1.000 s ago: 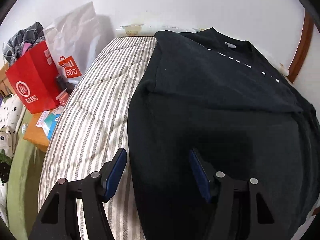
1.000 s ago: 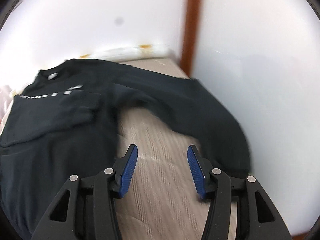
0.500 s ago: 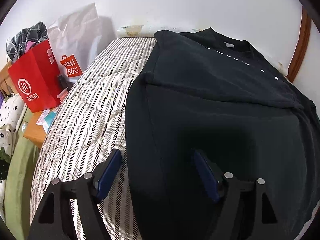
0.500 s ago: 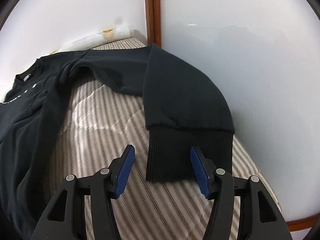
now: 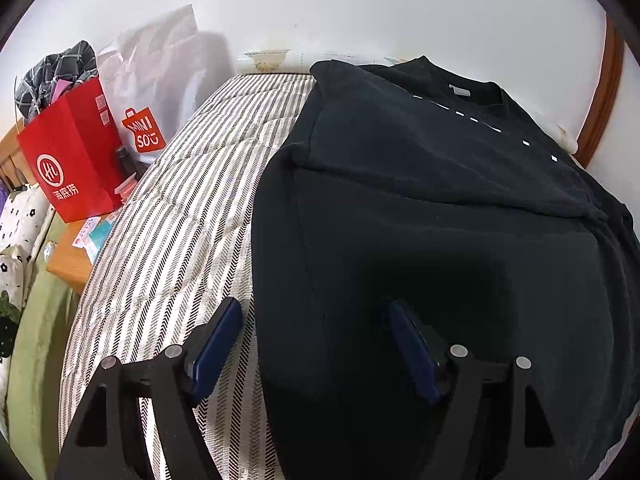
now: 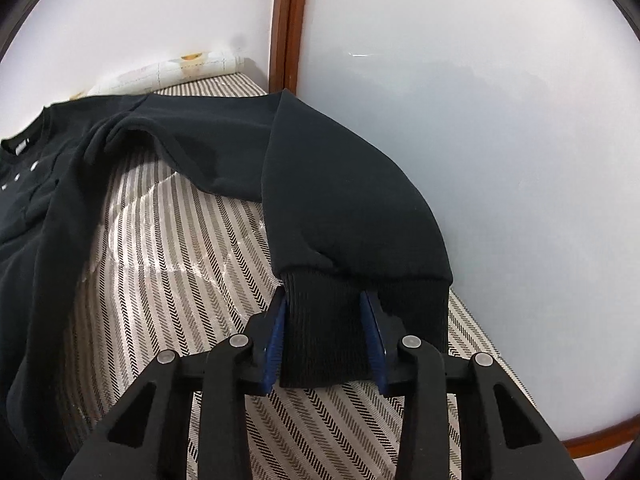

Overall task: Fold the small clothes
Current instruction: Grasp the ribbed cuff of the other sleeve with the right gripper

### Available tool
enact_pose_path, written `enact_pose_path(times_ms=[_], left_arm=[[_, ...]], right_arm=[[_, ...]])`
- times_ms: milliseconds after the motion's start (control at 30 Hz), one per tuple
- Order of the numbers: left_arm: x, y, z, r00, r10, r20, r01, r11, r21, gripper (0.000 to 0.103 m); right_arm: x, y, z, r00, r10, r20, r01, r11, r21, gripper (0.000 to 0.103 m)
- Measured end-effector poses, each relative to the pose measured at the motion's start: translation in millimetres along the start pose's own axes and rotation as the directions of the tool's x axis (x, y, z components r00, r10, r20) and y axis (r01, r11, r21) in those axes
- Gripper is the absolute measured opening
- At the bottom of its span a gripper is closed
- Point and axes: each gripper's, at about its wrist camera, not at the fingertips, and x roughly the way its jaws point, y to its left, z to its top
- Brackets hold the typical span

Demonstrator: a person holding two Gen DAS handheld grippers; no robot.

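A black sweatshirt [image 5: 440, 216] lies flat on a striped bed cover [image 5: 180, 232], neck toward the wall, its left sleeve folded across the chest. My left gripper [image 5: 316, 344] is open above the sweatshirt's left side edge, holding nothing. In the right wrist view the sweatshirt's right sleeve [image 6: 340, 184] stretches along the wall toward me. Its ribbed cuff [image 6: 332, 328] sits between the blue pads of my right gripper [image 6: 324, 320]. The jaws have narrowed around the left part of the cuff and the pads touch the fabric.
A red paper bag [image 5: 72, 160] and a white Miniso bag [image 5: 152, 92] stand left of the bed on a wooden stand [image 5: 68, 264]. White walls [image 6: 480, 120] and a brown wooden post [image 6: 288, 28] close off the bed's right side and far end.
My right gripper swung right to the sleeve, moved onto the cuff, and its jaws narrowed around it. My left gripper has drawn back slightly and stays open.
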Motion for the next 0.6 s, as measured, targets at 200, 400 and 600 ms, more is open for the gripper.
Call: enact_pose_path(times_ms=[200,400,600], left_arm=[[0.6,-0.2,-0.2,1.0,-0.004,-0.001,0.004,1.0,0.002,0.077],[0.8,-0.8,-0.1,1.0,-0.001,-0.003,0.001,1.0,0.007,0.079],[0.6,-0.6,0.1,1.0,-0.002,-0.004,0.002,1.0,0.007,0.08]], right_arm=[[2.0,-3.8,1.9,1.0,0.025,-0.003,-0.025,0.999,0.02,0.035],[0.4,1.5,2.7,1.0,0.002,-0.003,-0.002,1.0,0.002,0.035],[0.3,2.3,3.2,1.0,0.004,-0.004,-0.004,1.0,0.005,0.035]])
